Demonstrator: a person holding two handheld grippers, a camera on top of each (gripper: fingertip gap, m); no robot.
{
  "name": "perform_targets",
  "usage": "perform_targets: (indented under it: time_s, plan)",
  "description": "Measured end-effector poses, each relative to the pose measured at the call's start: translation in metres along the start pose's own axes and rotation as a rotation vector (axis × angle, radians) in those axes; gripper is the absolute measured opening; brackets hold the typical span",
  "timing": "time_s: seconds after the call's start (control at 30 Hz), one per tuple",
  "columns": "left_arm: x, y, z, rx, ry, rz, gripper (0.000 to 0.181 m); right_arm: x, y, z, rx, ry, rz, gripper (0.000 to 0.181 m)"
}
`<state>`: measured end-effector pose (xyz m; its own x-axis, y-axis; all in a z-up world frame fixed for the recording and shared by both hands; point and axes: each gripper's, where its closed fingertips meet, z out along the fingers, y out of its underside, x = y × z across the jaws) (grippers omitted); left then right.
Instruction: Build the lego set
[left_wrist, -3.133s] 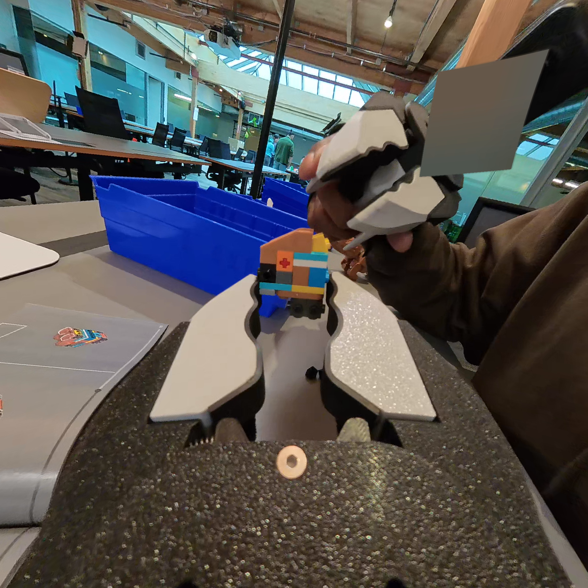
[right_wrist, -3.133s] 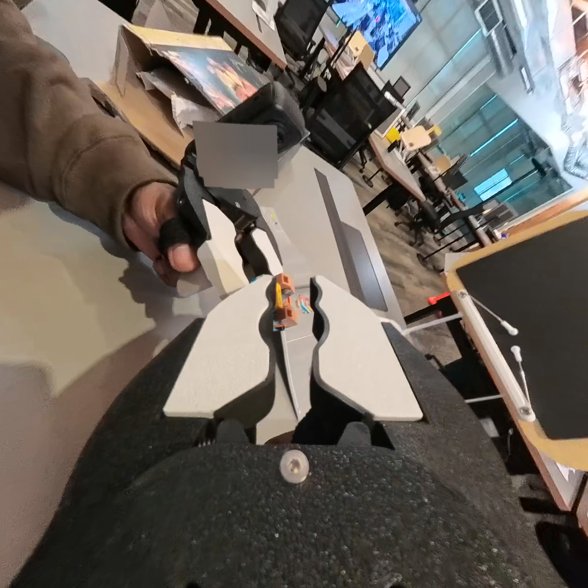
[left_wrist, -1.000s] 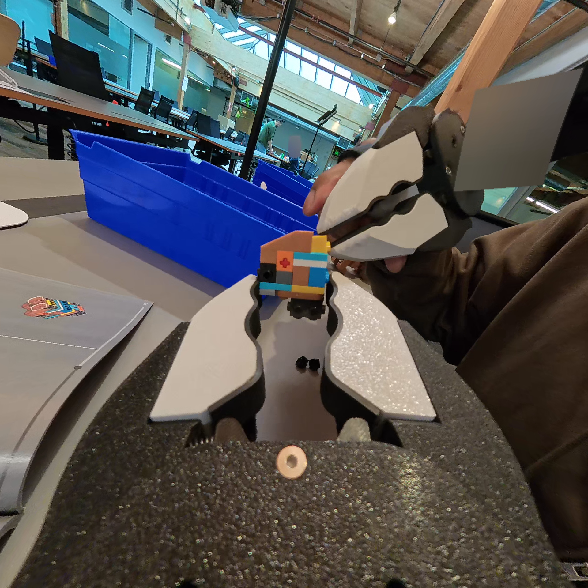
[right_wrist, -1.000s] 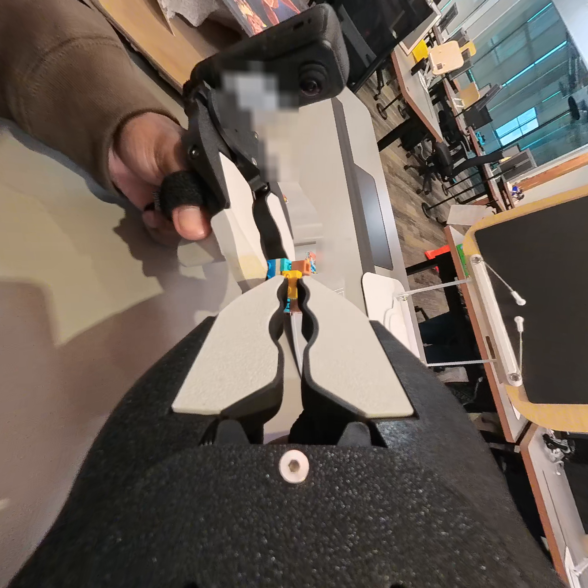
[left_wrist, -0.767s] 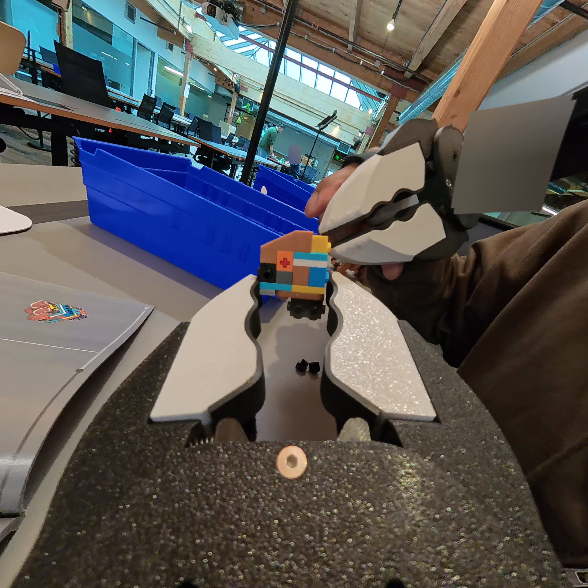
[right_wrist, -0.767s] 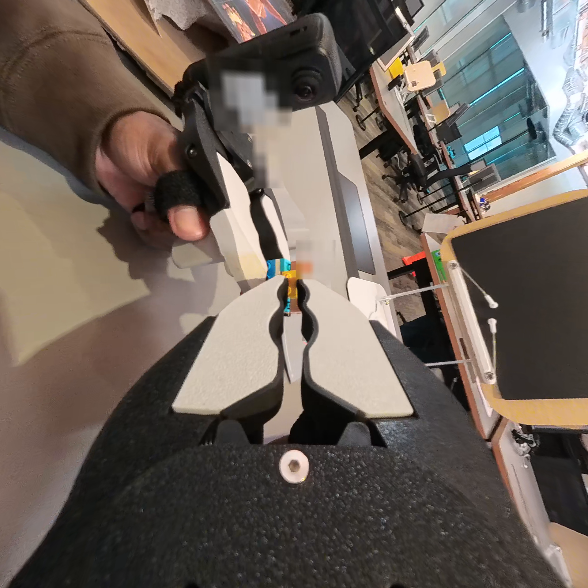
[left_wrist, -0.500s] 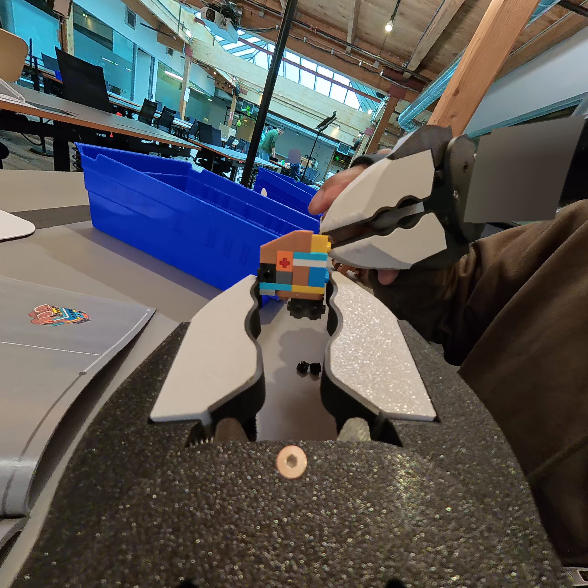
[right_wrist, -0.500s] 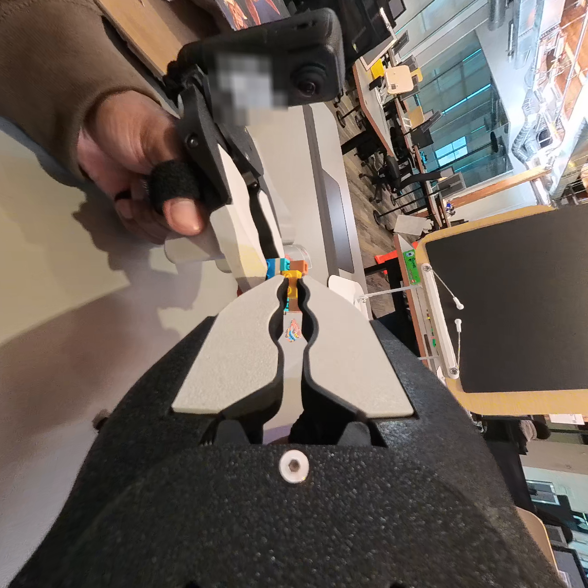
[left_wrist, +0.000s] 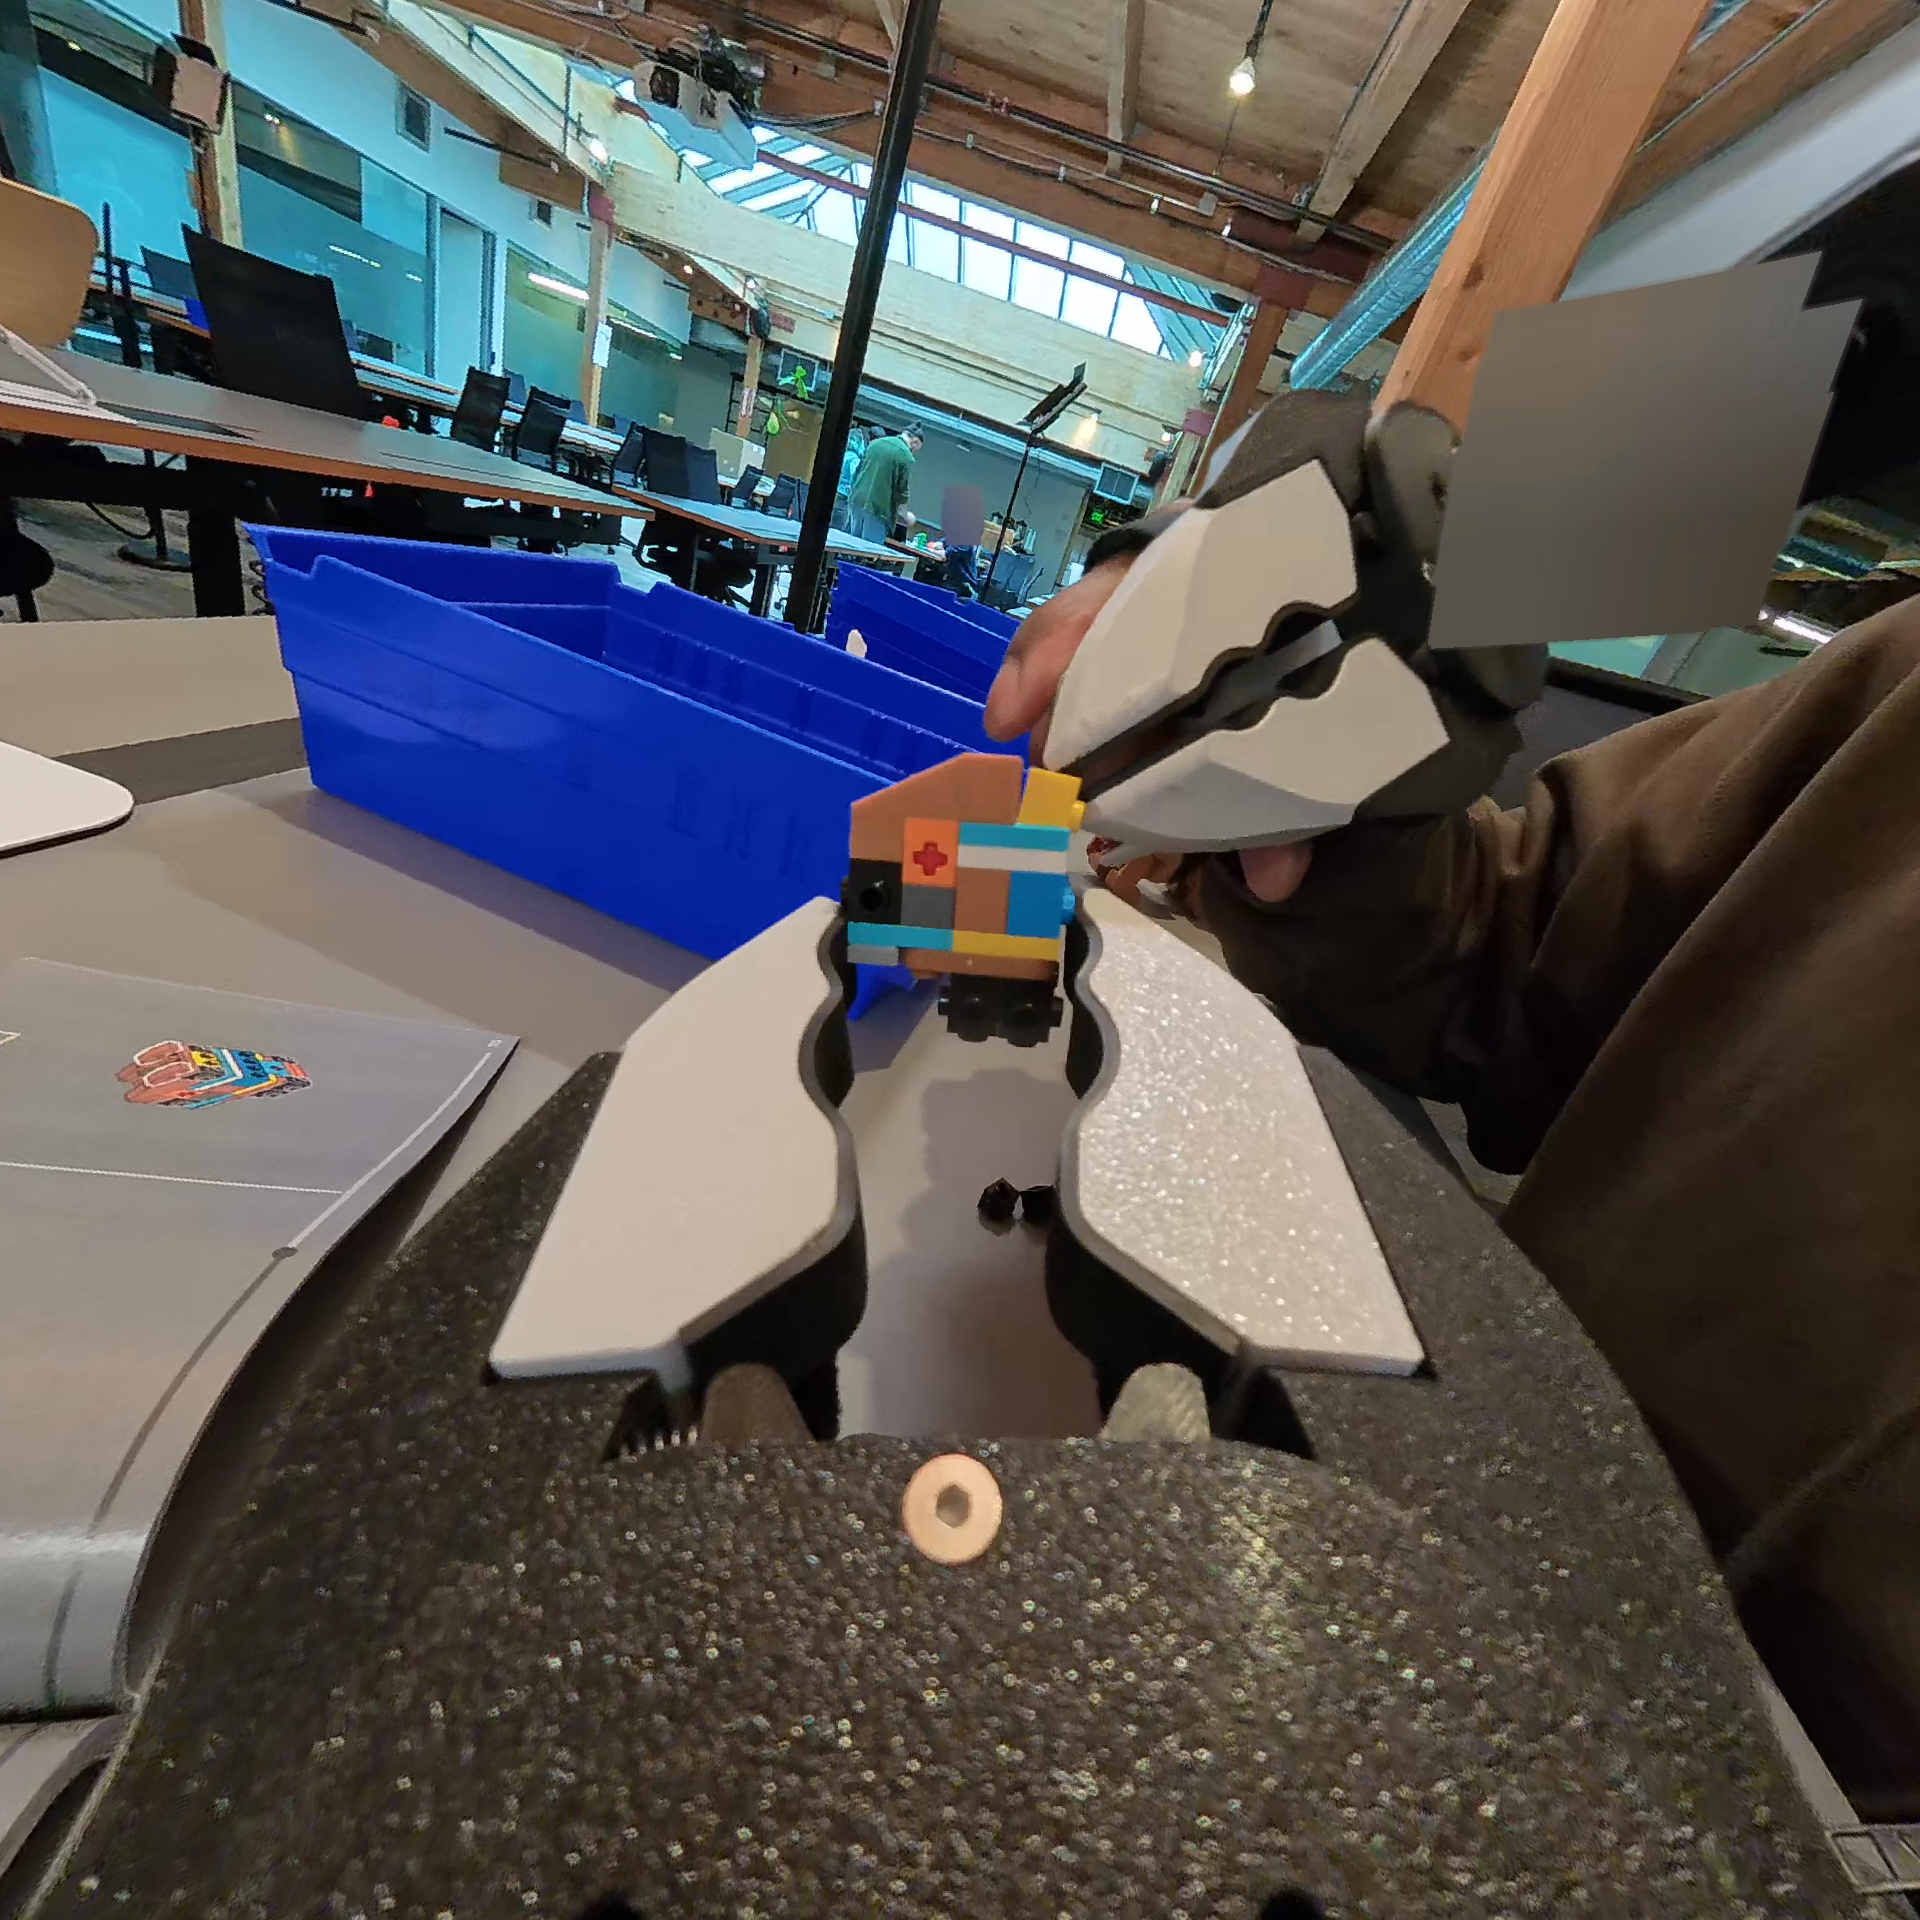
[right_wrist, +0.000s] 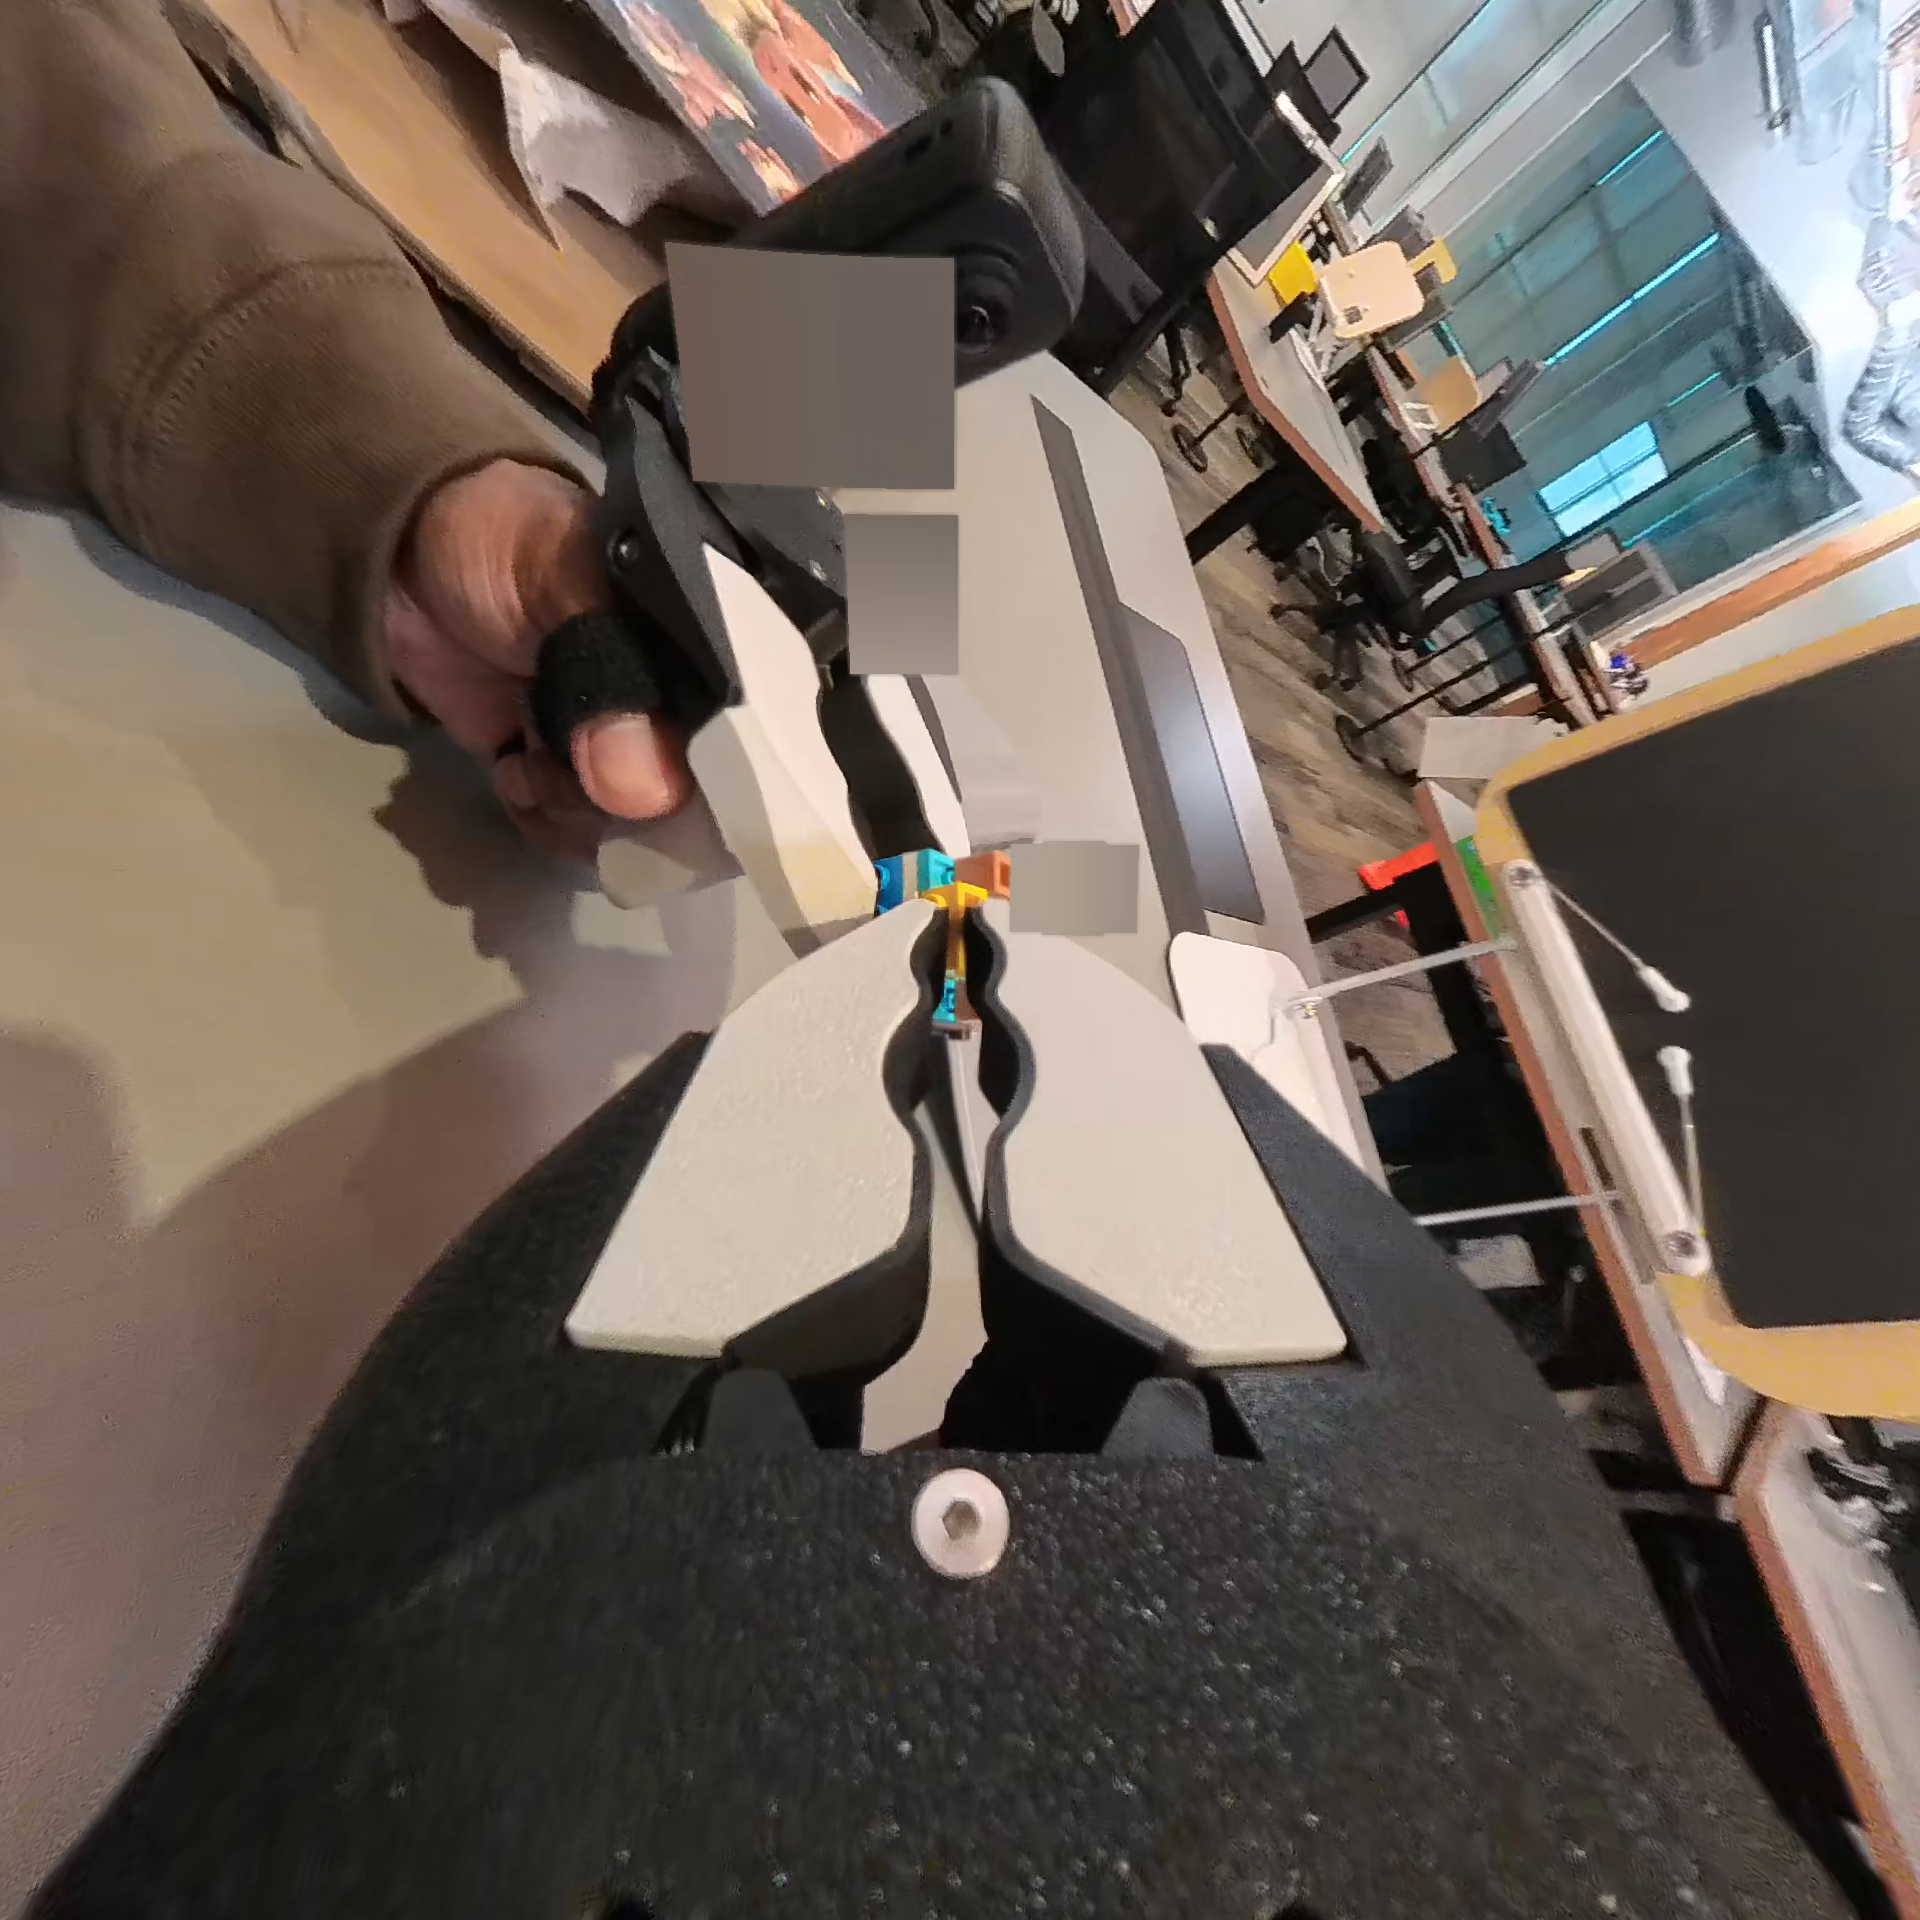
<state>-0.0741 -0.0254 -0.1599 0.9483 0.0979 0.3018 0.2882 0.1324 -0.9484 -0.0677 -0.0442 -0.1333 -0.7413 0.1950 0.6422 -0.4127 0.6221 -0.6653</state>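
In the left wrist view, the left tool (left_wrist: 956, 935) grips one small lego model (left_wrist: 958, 883) between its fingertips, its jaws parted only by the model's width, and holds it above the grey table (left_wrist: 312, 894). The right tool (left_wrist: 1081, 805) comes in from the right with its tips nearly closed on the model's yellow top corner; whether it pinches a separate piece there is hard to make out. Two tiny black pieces (left_wrist: 1013, 1200) lie on the table between the left tool's fingers. Two blue bins (left_wrist: 582, 727) stand farther off, the second mostly hidden behind the first, and an instruction sheet (left_wrist: 208, 1122) lies on the left, cut off by the frame edge. In the right wrist view, the right tool (right_wrist: 961, 935) shows a narrow gap holding a thin yellow and brown part, and the model (right_wrist: 940, 883) is mostly hidden behind the tips. This view alone shows the hand (right_wrist: 520, 644) holding the left tool; the bins and black pieces are out of sight.
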Motion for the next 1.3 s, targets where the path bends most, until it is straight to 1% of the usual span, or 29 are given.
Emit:
perform_targets:
  time_s: [0.17,0.5,0.73,0.8,0.87,0.93,1.0,1.1,1.2,1.3]
  plan:
    - [0.002,0.001,0.0,0.002,0.01,0.009,0.038,-0.002,0.001,-0.001,0.016,-0.046,0.07,0.003]
    - [-0.001,0.001,0.0,0.029,0.007,-0.053,0.038,-0.001,0.004,0.002,0.024,-0.046,0.105,0.005]
    - [-0.003,0.0,0.0,0.038,-0.004,-0.053,0.038,-0.002,0.005,0.003,0.031,-0.05,0.115,0.005]
    - [-0.001,-0.001,0.0,0.043,0.008,-0.048,0.038,-0.001,0.002,0.002,0.052,-0.051,0.099,0.005]
    - [0.004,-0.007,0.0,0.076,0.042,-0.063,0.038,0.002,-0.006,-0.001,0.103,-0.034,0.087,0.005]
    - [0.005,-0.011,-0.001,0.095,0.047,-0.07,0.038,0.004,-0.011,-0.003,0.136,-0.024,0.076,0.015]
    - [0.003,-0.013,-0.003,0.116,0.055,-0.105,0.038,0.009,-0.013,-0.006,0.163,0.016,0.041,0.02]
    - [0.001,-0.016,-0.005,0.143,0.085,-0.178,0.038,0.009,-0.012,-0.007,0.18,0.007,0.024,0.03]
    - [0.0,-0.016,-0.006,0.153,0.104,-0.223,0.038,0.007,-0.009,-0.006,0.176,0.025,-0.044,0.04]
    - [0.0,-0.015,-0.006,0.159,0.131,-0.273,0.039,0.0,-0.002,0.0,0.145,0.013,-0.098,0.051]
